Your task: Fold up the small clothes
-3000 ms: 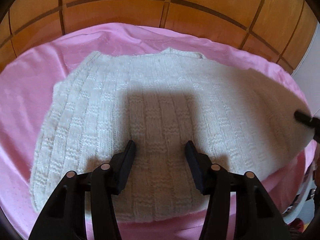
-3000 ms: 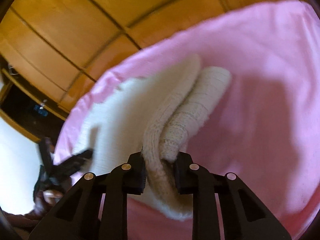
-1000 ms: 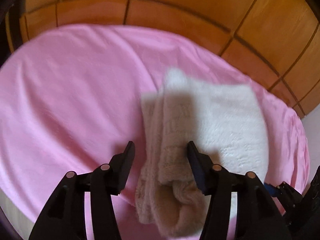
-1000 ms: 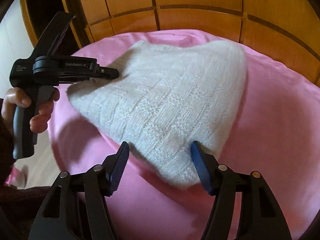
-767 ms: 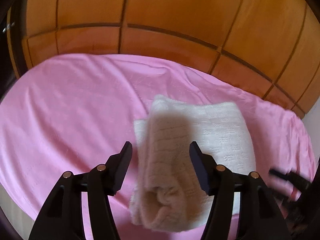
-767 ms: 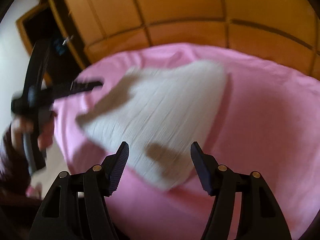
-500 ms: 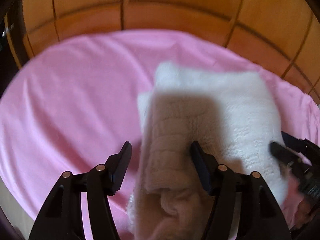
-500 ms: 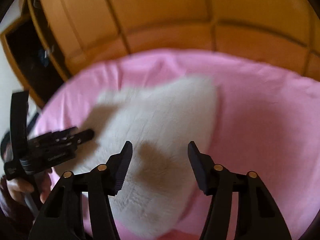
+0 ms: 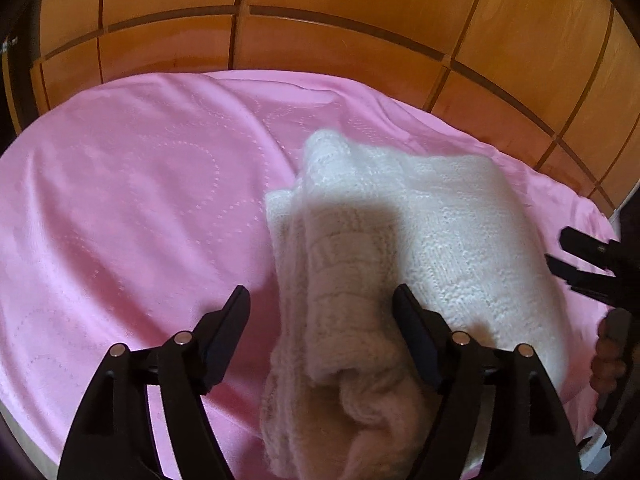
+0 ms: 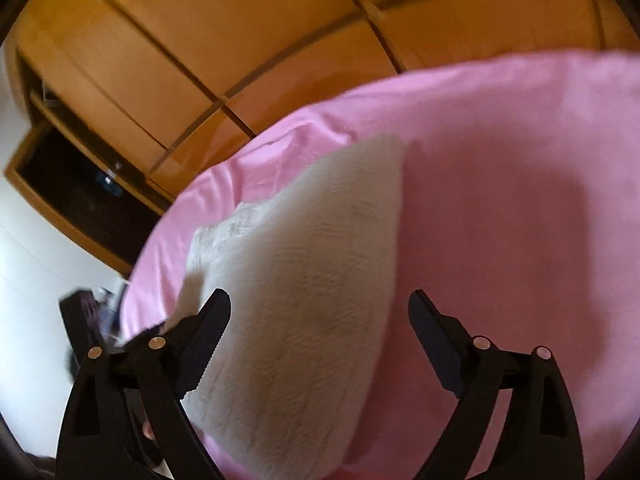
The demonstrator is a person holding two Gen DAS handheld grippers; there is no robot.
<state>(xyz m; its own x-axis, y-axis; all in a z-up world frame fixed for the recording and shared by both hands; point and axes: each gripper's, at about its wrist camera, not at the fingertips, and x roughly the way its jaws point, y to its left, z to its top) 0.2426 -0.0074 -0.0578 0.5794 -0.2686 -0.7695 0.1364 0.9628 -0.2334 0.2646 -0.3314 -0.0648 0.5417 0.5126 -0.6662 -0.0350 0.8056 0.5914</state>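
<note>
The left gripper (image 9: 320, 320) is opening over the bunched edge of the white sweater (image 9: 440, 232), pinching nothing. The sweater lies folded on the pink sheet (image 9: 140, 200). The right gripper (image 10: 320, 336) is opening too, empty. Maybe tidying is left.

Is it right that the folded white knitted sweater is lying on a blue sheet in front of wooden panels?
Not quite: the sheet is pink, not blue, as the left wrist view shows. The folded white knitted sweater does lie on it, in front of the wooden panels.
</note>
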